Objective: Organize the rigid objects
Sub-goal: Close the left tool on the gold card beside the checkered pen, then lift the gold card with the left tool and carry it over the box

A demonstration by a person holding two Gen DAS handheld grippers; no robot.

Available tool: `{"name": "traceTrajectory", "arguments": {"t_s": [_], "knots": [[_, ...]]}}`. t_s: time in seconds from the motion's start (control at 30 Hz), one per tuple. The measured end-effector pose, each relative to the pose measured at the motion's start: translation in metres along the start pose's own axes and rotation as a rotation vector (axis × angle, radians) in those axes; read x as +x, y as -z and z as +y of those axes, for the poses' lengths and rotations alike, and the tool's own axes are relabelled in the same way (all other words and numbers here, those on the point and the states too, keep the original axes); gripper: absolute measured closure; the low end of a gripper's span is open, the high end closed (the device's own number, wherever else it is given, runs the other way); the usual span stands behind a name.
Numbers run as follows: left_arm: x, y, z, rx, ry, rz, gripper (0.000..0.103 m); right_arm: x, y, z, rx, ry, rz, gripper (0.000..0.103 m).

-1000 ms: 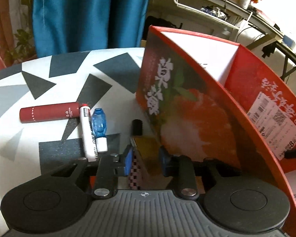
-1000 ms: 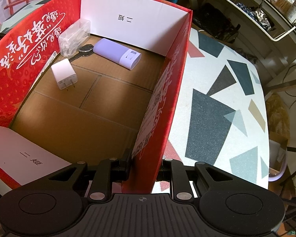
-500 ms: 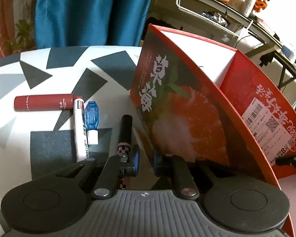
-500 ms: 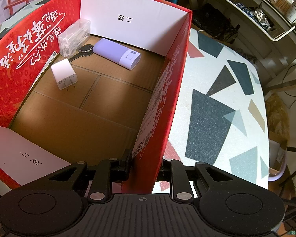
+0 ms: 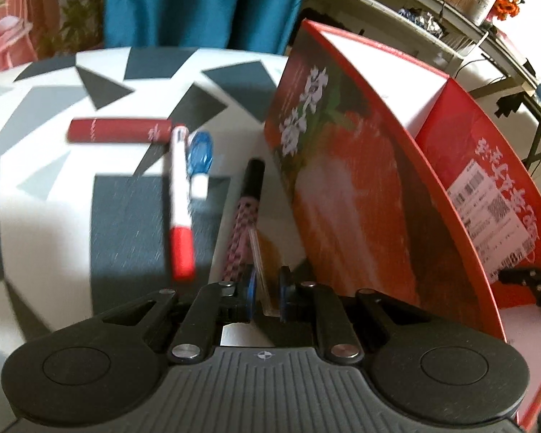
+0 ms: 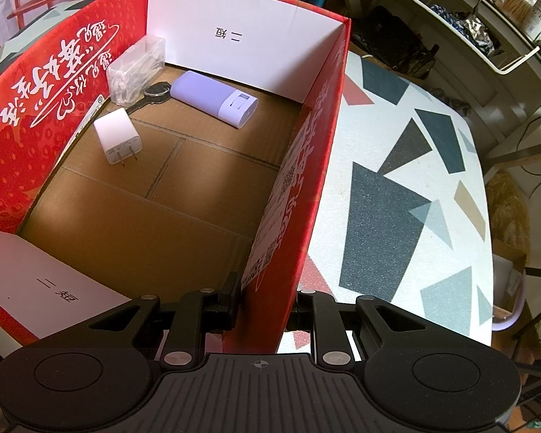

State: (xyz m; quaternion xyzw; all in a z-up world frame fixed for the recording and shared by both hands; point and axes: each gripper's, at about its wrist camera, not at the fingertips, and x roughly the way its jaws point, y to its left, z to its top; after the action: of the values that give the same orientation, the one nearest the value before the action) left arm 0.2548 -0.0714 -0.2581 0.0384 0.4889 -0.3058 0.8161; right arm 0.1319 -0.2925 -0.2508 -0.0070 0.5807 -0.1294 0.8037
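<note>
The left gripper (image 5: pixel 265 290) draws back from the red box (image 5: pixel 346 195) and rolls a touch, its jaws narrower than a second ago, now pinching a thin clear piece (image 5: pixel 261 274). The checkered pen (image 5: pixel 245 213) comes out into full view, lying on the table (image 5: pixel 43 166).

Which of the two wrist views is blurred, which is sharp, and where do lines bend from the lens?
Left wrist view: motion blur smears the red-capped pen, the patterned table and the box, whose top edge bows from the fisheye lens. Right wrist view: sharp, so the white charger and lilac power bank look crisp; a shadow lies across the box floor, and the table edge curves.
</note>
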Motion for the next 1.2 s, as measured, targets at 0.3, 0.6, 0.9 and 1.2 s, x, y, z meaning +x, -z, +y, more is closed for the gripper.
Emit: {"name": "traceTrajectory", "arguments": {"t_s": [0.3,0.6,0.9,1.2], "knots": [[-0.002,-0.001,-0.003,0.032,-0.04,0.035,0.088,0.0,0.0,0.0,0.001,0.0,0.0,0.085],[0.011,-0.008,-0.008,0.015,0.032,0.039,0.087,0.0,-0.001,0.0,0.0,-0.002,0.001,0.085],[0.028,-0.007,0.004,-0.115,0.145,0.062,0.089,0.001,-0.001,0.0,0.001,-0.004,0.003,0.085],[0.008,-0.01,-0.005,-0.027,0.116,-0.019,0.098,0.001,-0.001,0.0,0.001,-0.003,0.005,0.085]]}}
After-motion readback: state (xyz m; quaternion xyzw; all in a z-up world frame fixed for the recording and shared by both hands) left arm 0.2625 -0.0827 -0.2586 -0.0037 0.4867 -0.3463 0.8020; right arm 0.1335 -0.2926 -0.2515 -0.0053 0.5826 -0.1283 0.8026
